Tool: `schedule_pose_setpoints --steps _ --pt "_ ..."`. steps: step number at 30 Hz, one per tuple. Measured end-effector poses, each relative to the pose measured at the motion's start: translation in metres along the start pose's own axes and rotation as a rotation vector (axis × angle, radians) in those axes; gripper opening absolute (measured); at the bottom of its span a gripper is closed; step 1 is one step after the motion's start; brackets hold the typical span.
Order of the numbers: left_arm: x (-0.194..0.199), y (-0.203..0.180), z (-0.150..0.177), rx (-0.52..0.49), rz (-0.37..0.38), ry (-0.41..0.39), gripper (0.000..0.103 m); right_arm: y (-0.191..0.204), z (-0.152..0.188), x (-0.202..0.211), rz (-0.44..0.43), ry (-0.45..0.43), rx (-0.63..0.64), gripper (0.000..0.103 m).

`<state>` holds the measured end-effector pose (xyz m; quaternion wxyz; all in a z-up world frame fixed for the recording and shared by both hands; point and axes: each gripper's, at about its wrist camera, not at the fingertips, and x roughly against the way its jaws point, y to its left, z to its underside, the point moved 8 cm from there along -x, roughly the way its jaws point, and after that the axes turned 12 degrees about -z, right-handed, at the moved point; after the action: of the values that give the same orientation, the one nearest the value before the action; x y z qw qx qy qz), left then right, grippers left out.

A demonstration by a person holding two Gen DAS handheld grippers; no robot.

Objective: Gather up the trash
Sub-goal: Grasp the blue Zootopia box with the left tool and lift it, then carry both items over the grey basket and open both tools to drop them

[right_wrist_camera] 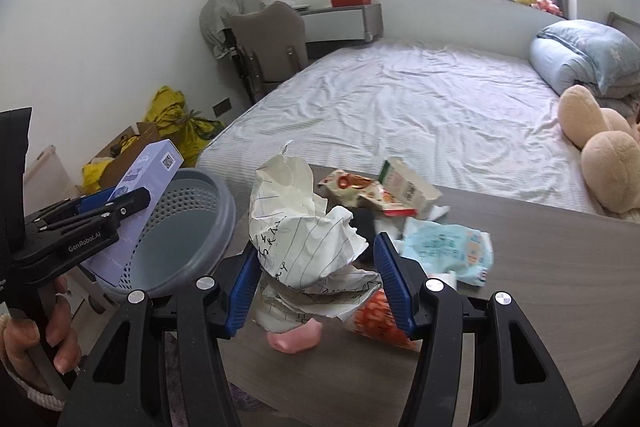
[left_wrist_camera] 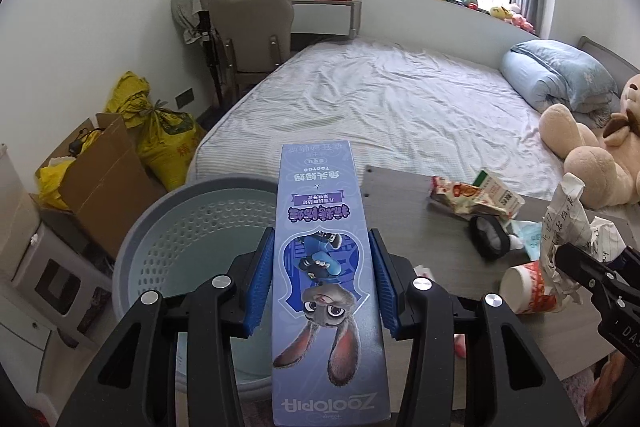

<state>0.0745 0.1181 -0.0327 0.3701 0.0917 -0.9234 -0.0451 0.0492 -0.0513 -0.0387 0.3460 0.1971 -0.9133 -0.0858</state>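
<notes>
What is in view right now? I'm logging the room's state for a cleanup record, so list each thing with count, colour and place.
Tall cardboard Zootopia box: one, purple-blue, between the left gripper's pads, by the basket.
Crumpled lined paper: one, white, between the right gripper's pads.
Perforated plastic basket: one, grey-blue, left of the table.
Wooden table: one, grey-brown, at the bed's foot.
Snack wrappers: a few, red and white, far table edge.
Plastic packet: one, pale blue, on the table.
Paper cup: one, red-white, lying on the table.
Bed: one, white sheet.
Plush bear: one, tan, on the bed.
Sacks: two, yellow, by the wall.
Left gripper: black, blue pads.
Right gripper: same.
</notes>
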Motion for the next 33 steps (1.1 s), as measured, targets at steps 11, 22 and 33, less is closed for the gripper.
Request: schedule_pose_setpoints --steps 11,22,33 --pt "-0.058 0.086 0.022 0.048 -0.094 0.093 0.044 0.095 -0.01 -0.113 -0.125 0.126 0.12 0.055" --pt "-0.088 0.115 0.031 0.089 -0.105 0.131 0.044 0.133 -0.004 -0.172 -0.189 0.216 0.17 0.056" --pt "-0.092 0.121 0.028 0.097 -0.154 0.12 0.062 0.136 -0.005 -0.177 -0.189 0.213 0.197 0.074"
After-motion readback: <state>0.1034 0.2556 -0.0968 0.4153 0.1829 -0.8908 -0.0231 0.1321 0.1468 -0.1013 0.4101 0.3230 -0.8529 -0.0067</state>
